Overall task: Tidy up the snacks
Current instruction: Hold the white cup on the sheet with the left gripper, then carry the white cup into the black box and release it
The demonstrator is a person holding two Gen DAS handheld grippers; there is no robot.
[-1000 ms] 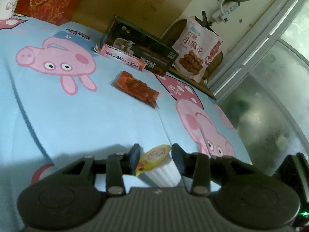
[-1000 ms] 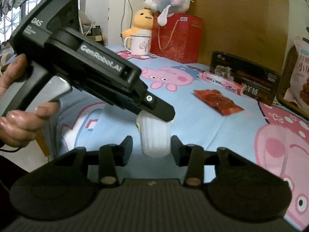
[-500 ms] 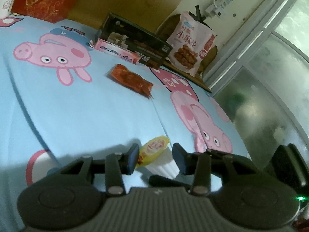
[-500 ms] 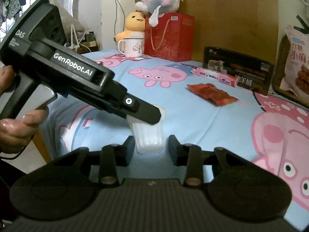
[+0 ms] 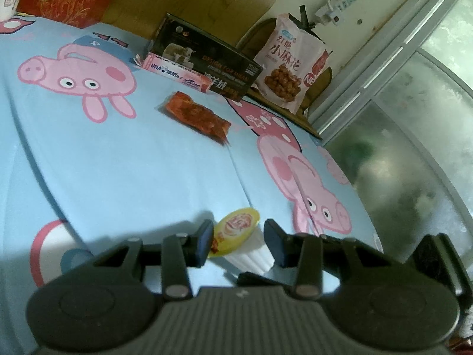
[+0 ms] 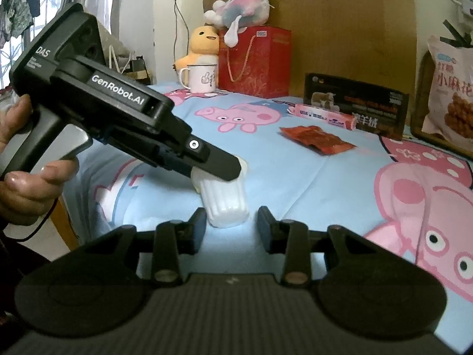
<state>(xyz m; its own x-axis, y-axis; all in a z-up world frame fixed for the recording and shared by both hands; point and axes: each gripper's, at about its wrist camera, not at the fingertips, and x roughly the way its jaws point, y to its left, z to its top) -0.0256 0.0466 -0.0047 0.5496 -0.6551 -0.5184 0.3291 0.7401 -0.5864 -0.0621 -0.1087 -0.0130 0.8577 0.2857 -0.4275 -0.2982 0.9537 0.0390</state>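
Pudding cup [image 5: 247, 244] between left fingers [image 5: 202, 242], tilted

Your right gripper [image 6: 231, 226] sits with jaws apart, the white cup [image 6: 226, 204] just ahead between its tips. Your left gripper [image 6: 212, 165] reaches in from the left, its tips over the cup's top. A red packet [image 6: 317, 139] lies beyond on the sheet [image 6: 295, 183].

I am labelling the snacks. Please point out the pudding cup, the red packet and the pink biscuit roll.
pudding cup [image 5: 236, 224], left wrist view, yellow lid
red packet [image 6: 317, 139], right wrist view, middle
pink biscuit roll [image 5: 177, 72], left wrist view, printed side
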